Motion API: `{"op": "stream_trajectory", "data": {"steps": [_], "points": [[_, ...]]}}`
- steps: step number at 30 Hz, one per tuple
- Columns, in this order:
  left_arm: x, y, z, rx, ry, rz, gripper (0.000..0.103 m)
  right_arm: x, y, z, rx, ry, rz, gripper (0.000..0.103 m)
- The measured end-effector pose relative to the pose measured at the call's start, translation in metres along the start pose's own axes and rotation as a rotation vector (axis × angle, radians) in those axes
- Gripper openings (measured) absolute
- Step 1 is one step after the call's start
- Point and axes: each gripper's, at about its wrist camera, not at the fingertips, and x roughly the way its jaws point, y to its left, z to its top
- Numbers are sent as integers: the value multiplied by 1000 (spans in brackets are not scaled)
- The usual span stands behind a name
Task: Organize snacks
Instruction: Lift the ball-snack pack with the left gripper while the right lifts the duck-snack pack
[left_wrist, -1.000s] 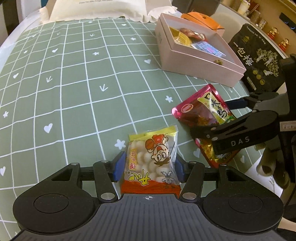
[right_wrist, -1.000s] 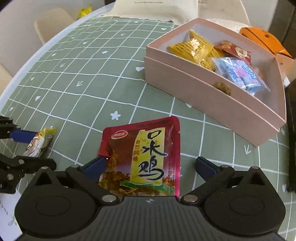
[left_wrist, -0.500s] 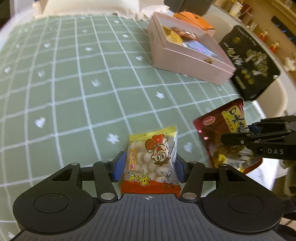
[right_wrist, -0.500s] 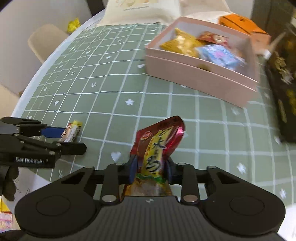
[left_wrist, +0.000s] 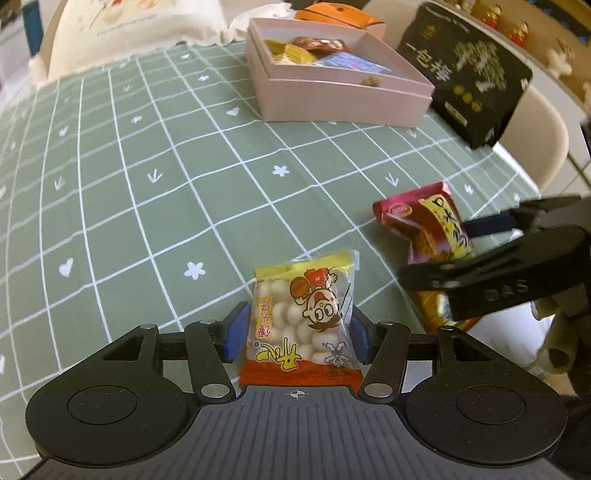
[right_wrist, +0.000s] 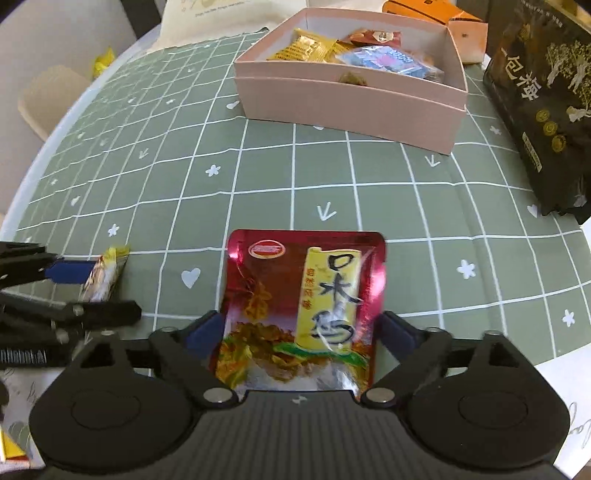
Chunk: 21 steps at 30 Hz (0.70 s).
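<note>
On the green checked tablecloth (right_wrist: 147, 192) a pink box (right_wrist: 347, 96) is filled with wrapped snacks, while a yellow packet (left_wrist: 301, 325) is clamped by the left gripper (left_wrist: 295, 332) and a red pouch (right_wrist: 303, 310) by the right gripper (right_wrist: 299, 332).

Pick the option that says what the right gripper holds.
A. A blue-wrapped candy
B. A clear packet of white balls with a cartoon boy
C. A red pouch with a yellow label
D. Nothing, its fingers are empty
C: in the right wrist view the right gripper is closed on the red pouch, its blue fingers pressing both sides, while the left gripper holds the cartoon packet.
</note>
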Motion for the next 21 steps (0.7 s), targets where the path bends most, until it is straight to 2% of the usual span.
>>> {"op": "stream_trajectory", "data": {"steps": [3, 5, 6, 7, 8, 9, 10, 11, 13, 14, 17, 18, 20, 21], "points": [[-1, -1, -1, 1, -3, 9, 61, 8, 14, -3, -7, -32, -96, 103], [-2, 5, -1, -35, 3, -12, 60, 8, 15, -3, 1, -44, -109, 103], [-3, 9, 0, -57, 7, -26, 60, 7, 14, 0, -3, -26, -103, 97], [-4, 11, 0, -75, 9, -39, 60, 4, 12, 3, -7, -18, -101, 83], [-5, 15, 0, -98, 11, -54, 60, -2, 10, 4, -11, -23, -99, 77], [-5, 17, 0, -115, 13, -64, 60, -10, 8, 5, -21, -31, -89, 58], [-5, 19, 1, -130, 15, -72, 60, -16, 7, 6, -30, -36, -79, 47], [-4, 20, 2, -142, 17, -78, 60, -22, 6, 6, -39, -40, -76, 43], [-3, 22, 5, -159, 23, -86, 61, -30, 4, 5, -64, -47, -84, 28], [-3, 21, 6, -161, 28, -89, 62, -32, 2, 4, -63, -46, -89, 26], [-4, 14, 6, -125, 36, -116, 62, -33, -9, 3, -39, -47, -88, 26], [-6, 12, 5, -111, 23, -109, 61, -34, -13, 2, -29, -55, -79, 30], [-11, 7, 3, -70, 1, -81, 61, -38, -18, -2, -18, -69, -60, 48], [-12, 7, 2, -61, -1, -67, 61, -41, -19, -5, -28, -83, -66, 68]]}}
